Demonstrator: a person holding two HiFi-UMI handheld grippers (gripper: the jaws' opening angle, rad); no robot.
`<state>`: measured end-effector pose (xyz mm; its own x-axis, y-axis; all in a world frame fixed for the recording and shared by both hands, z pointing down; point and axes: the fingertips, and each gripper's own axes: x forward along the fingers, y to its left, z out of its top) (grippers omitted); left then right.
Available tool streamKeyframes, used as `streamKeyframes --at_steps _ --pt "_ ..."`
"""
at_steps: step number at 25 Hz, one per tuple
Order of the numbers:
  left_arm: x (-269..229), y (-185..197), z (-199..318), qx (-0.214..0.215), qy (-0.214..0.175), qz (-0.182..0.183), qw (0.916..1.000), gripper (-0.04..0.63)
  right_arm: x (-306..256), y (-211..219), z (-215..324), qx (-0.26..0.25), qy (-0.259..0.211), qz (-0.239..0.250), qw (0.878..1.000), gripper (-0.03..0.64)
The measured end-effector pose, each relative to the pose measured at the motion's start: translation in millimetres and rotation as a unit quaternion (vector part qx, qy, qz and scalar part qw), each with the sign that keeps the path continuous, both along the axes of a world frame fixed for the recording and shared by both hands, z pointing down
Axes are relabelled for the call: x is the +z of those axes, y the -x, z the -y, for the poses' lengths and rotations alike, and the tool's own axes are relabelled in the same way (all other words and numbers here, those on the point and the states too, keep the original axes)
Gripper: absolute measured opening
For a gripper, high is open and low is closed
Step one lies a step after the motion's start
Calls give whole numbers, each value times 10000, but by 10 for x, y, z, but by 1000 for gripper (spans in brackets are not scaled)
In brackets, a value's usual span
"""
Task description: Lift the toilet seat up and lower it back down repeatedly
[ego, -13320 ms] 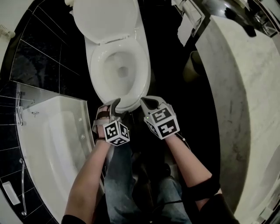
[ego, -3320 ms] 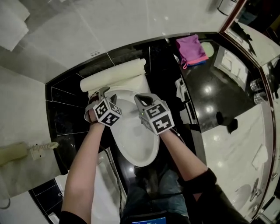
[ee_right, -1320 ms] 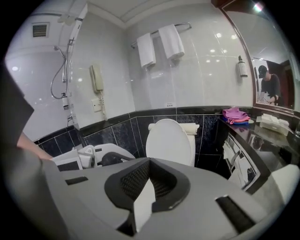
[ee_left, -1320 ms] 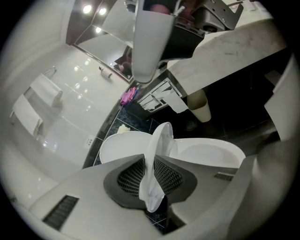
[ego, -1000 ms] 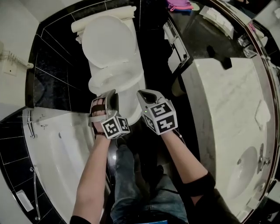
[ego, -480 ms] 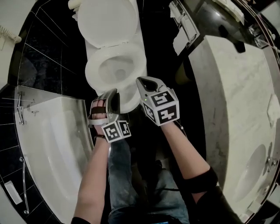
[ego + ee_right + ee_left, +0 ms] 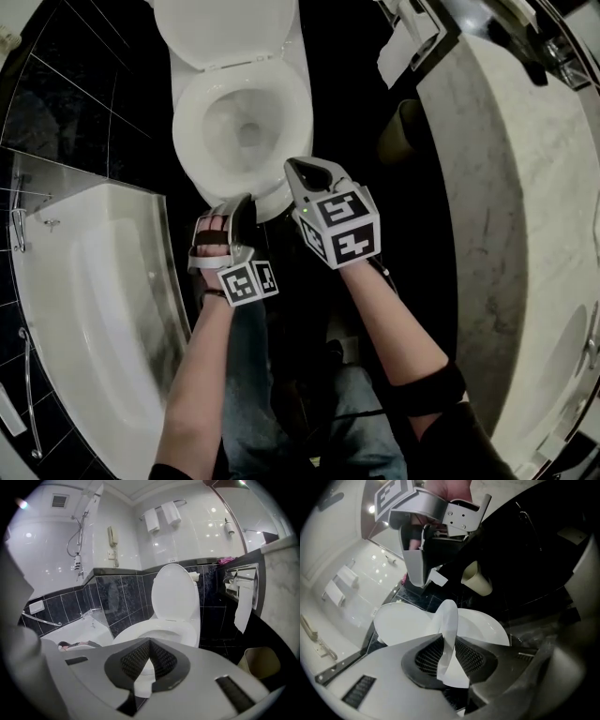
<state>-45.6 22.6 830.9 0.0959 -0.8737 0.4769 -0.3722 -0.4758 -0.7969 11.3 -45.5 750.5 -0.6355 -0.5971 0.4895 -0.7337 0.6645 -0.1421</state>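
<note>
At the front rim of a white toilet, seen from above, a person holds a two-jaw tool in each hand. The left hand-held gripper (image 7: 242, 208) is clamped on the front edge of the toilet seat (image 7: 187, 131). Its own view shows the thin white seat edge-on, pinched between the two dark ribbed pads. The seat lies low over the bowl (image 7: 246, 131), and the lid (image 7: 225, 28) stands upright behind it. The right hand-held gripper (image 7: 305, 173) has its jaws together with nothing between them. It sits just beside the seat's front right edge; whether it touches cannot be made out. A white bathtub (image 7: 94, 309) lies to the left and a marble worktop (image 7: 506, 187) to the right. A beige waste bin (image 7: 403, 131) stands between toilet and worktop.
</note>
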Motion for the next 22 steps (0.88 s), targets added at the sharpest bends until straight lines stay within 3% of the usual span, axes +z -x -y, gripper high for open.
streamKeyframes --at_steps 13,14,22 --pt "1049 -44 -203 203 674 66 9975 43 657 -139 -220 186 75 -93 9998 20" --pt "1091 -58 -204 221 696 82 9973 0 669 -165 -216 204 73 -109 9997 20" --pt "1087 -65 -216 177 784 60 9968 2 582 -258 -189 271 78 -84 9996 20"
